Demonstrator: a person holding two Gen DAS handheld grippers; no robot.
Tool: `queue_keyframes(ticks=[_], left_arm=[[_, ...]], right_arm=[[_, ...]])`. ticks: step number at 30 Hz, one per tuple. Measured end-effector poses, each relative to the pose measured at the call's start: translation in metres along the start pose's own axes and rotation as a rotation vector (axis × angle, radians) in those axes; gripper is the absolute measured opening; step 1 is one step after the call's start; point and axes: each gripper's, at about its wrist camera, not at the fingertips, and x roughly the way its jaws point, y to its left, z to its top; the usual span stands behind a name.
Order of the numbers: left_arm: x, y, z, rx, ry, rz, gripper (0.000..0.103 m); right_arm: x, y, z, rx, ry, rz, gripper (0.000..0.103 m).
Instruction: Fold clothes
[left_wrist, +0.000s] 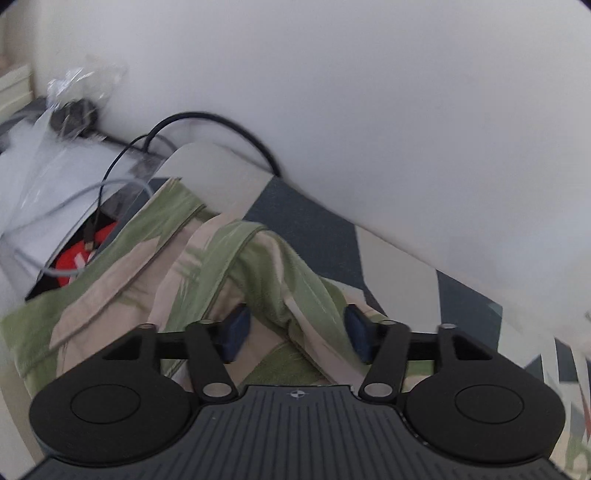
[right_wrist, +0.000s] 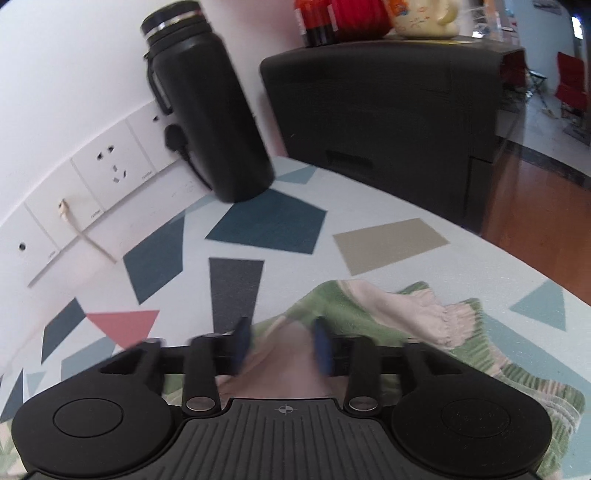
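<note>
A green and beige patterned garment (left_wrist: 192, 266) lies crumpled on the patterned table cover (left_wrist: 317, 229). My left gripper (left_wrist: 297, 330) is open, its blue pads (left_wrist: 236, 328) standing either side of a raised fold of the cloth. The same garment (right_wrist: 388, 310) shows in the right wrist view, with a frilled edge toward the right. My right gripper (right_wrist: 282, 345) is open just above the garment's near part, its pads (right_wrist: 321, 345) blurred by motion.
A black flask (right_wrist: 207, 107) stands by the wall sockets (right_wrist: 110, 166). A black box (right_wrist: 384, 122) stands at the table's far side with red and yellow items on top. Cables (left_wrist: 207, 122), plastic wrap (left_wrist: 66, 147) and a red item (left_wrist: 77, 258) lie left of the garment.
</note>
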Motion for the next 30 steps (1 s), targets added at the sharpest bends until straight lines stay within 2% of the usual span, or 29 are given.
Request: queue_keyframes(ticks=[1, 2, 6, 10, 12, 15, 17, 21, 27, 28, 29, 30], left_arm=[[-0.007, 0.0, 0.003, 0.04, -0.008, -0.014, 0.083], [-0.015, 0.003, 0.005, 0.054, -0.013, -0.024, 0.092], [-0.058, 0.032, -0.005, -0.025, -0.02, -0.108, 0.094], [-0.086, 0.069, -0.039, -0.108, -0.006, -0.043, 0.093], [-0.091, 0.087, -0.058, -0.144, 0.035, -0.015, 0.093], [-0.089, 0.104, -0.077, -0.2, 0.074, 0.006, 0.093], [-0.087, 0.111, -0.084, -0.234, 0.077, -0.002, 0.093], [-0.079, 0.101, -0.085, -0.253, 0.06, -0.042, 0.094], [-0.06, 0.071, -0.078, -0.201, 0.049, -0.059, 0.095], [-0.057, 0.067, -0.078, -0.19, 0.039, -0.052, 0.094], [-0.055, 0.063, -0.077, -0.179, 0.029, -0.037, 0.088], [-0.054, 0.06, -0.078, -0.169, 0.02, -0.018, 0.066]], right_arm=[[-0.004, -0.002, 0.001, 0.013, -0.003, 0.001, 0.058], [-0.011, -0.006, 0.001, 0.025, -0.01, 0.015, 0.061], [-0.039, -0.024, 0.001, 0.105, -0.028, 0.061, 0.065], [-0.071, -0.052, -0.01, 0.208, -0.017, 0.073, 0.066], [-0.087, -0.069, -0.017, 0.243, -0.017, 0.064, 0.066], [-0.112, -0.103, -0.025, 0.343, -0.025, 0.022, 0.065], [-0.125, -0.118, -0.031, 0.365, -0.016, -0.038, 0.066], [-0.144, -0.13, -0.049, 0.307, 0.005, -0.124, 0.073], [-0.131, -0.093, -0.081, 0.147, 0.101, -0.093, 0.08], [-0.127, -0.084, -0.085, 0.123, 0.113, -0.088, 0.081], [-0.122, -0.074, -0.088, 0.097, 0.118, -0.086, 0.081], [-0.118, -0.065, -0.091, 0.07, 0.122, -0.084, 0.08]])
